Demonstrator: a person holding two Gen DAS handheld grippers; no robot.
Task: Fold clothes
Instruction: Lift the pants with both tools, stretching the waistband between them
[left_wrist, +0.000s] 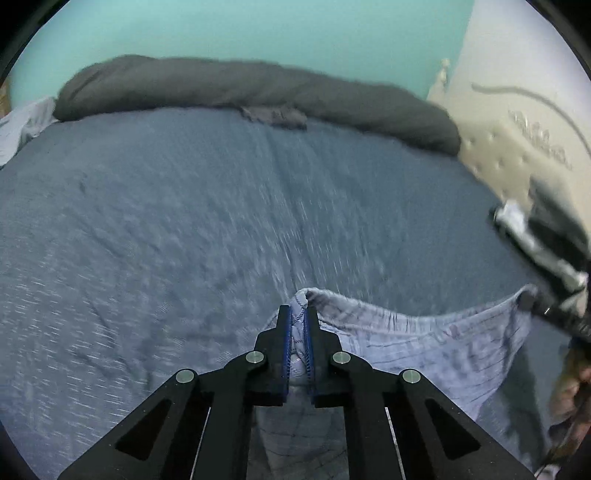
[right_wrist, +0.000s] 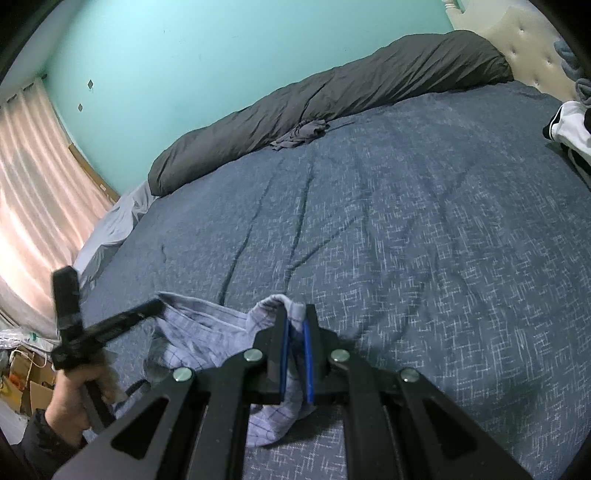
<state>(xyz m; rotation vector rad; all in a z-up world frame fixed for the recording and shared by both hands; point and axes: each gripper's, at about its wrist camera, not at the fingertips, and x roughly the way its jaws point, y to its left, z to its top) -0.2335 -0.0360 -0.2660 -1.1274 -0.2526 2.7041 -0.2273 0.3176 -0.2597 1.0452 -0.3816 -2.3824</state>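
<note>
Left hand-held gripper (left_wrist: 298, 321): its jaws are clamping a bunched corner of the pale checked garment (left_wrist: 424, 343), the cloth wadding up between the blue pads.
Right hand-held gripper (right_wrist: 295, 323): likewise clenching a gathered fold of the same garment (fabric is looping over the top of the jaws and hanging out below them).
Where the garment is: it is hanging between the two grippers, just above the near edge of the bed (right_wrist: 424, 240), its top hem sagging in a shallow curve from one grip to the other; the lower part is dropping out of view, so I cannot tell whether it is touching the bed.
How it is handling: judging by the sag and the fine creases, it is thin, light woven cloth, soft and limp, not fragile, holding no shape of its own; bunched grips like these are likely letting layers slip unevenly.
Where to hold: the two ends of the top hem, as the grippers are doing now, are keeping the edge spread.
Long axis: the held edge is running left to right between the grippers, roughly along the near side of the bed; the body is pointing downward.
Surroundings: a rolled grey duvet (right_wrist: 332, 99) is lying along the far side, with a small dark crumpled item (right_wrist: 301, 134) just beside it.
Sharpness: the left wrist view is smearing with motion.
</note>
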